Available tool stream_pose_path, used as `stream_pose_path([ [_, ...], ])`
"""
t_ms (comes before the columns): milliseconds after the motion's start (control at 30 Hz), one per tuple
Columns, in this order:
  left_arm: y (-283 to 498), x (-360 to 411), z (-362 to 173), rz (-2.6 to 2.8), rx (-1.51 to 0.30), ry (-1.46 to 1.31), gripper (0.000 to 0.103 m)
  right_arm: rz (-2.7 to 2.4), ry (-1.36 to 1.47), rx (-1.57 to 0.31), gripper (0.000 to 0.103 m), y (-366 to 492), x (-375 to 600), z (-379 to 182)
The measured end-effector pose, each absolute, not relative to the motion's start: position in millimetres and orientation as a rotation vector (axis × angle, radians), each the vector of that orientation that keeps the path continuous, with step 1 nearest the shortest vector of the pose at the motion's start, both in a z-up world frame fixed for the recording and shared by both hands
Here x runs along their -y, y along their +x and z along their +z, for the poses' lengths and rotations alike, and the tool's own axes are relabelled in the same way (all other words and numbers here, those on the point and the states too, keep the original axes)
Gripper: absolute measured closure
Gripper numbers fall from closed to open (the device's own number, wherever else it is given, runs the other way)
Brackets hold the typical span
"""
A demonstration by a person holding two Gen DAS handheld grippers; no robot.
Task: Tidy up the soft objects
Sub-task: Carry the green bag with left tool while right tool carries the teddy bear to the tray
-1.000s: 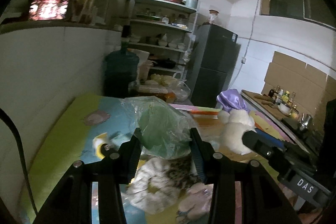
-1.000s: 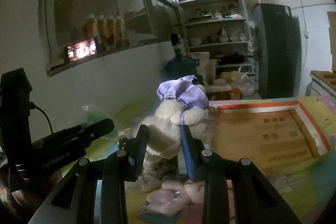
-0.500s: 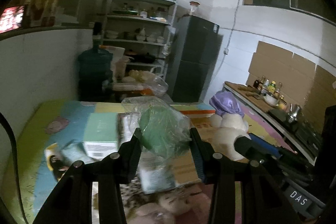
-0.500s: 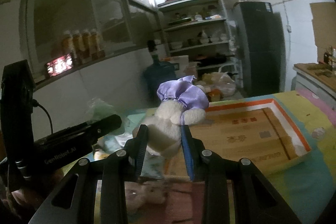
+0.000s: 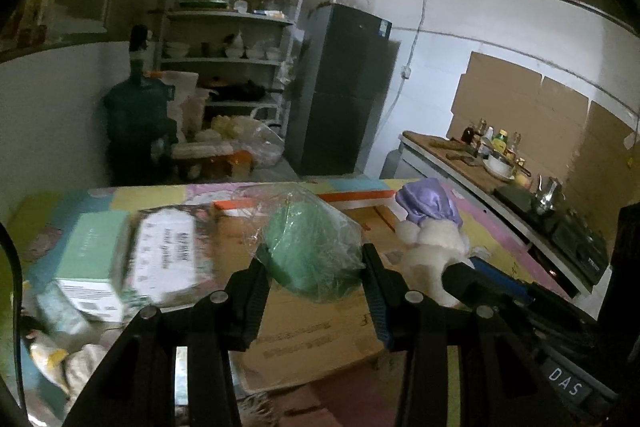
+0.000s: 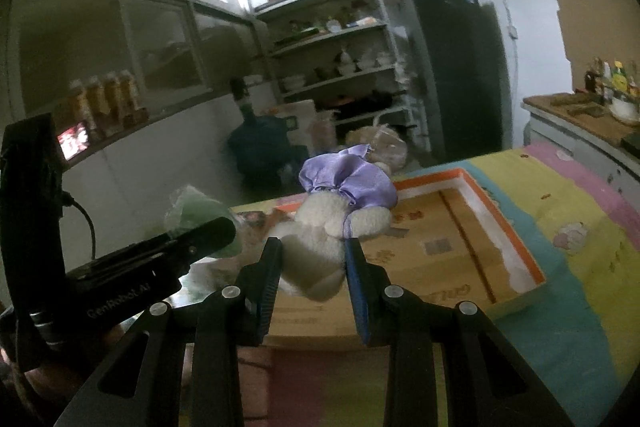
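Note:
My left gripper point(image 5: 314, 267) is shut on a green soft object wrapped in clear plastic point(image 5: 312, 247) and holds it above the near edge of a shallow cardboard box point(image 5: 304, 339) with an orange rim. My right gripper point(image 6: 314, 263) is shut on a white plush toy with a purple satin cap point(image 6: 332, 219), also held in the air over the box point(image 6: 448, 247). The plush toy point(image 5: 432, 239) shows to the right in the left wrist view, and the green bundle point(image 6: 196, 215) shows to the left in the right wrist view.
A mint green carton point(image 5: 92, 259) and a printed packet point(image 5: 168, 259) lie left of the box on the colourful mat point(image 6: 580, 267). More soft items point(image 5: 76, 367) lie at the near left. A shelf rack point(image 5: 232, 39), fridge point(image 5: 344, 91) and water jug point(image 5: 136, 119) stand behind. A counter point(image 5: 500, 179) runs along the right.
Both grippers have moved to the right with their loads, from above the pile of soft items on the mat to above the cardboard box. Both grips stay shut.

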State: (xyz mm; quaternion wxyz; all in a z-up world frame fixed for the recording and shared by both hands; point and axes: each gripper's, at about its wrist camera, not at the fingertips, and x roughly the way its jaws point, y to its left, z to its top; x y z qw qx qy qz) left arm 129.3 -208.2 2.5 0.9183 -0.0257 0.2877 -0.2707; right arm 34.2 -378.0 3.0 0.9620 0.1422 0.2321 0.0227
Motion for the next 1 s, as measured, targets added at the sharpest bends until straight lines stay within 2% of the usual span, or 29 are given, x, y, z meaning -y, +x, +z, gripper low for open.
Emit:
stream_pose_path([
  [1000, 174.7, 291.8, -78.4, -0.625, -0.873, 0.033, 0.058, -0.076, 0.384, -0.683, 0.07, 70.7, 457.1, -55.8],
])
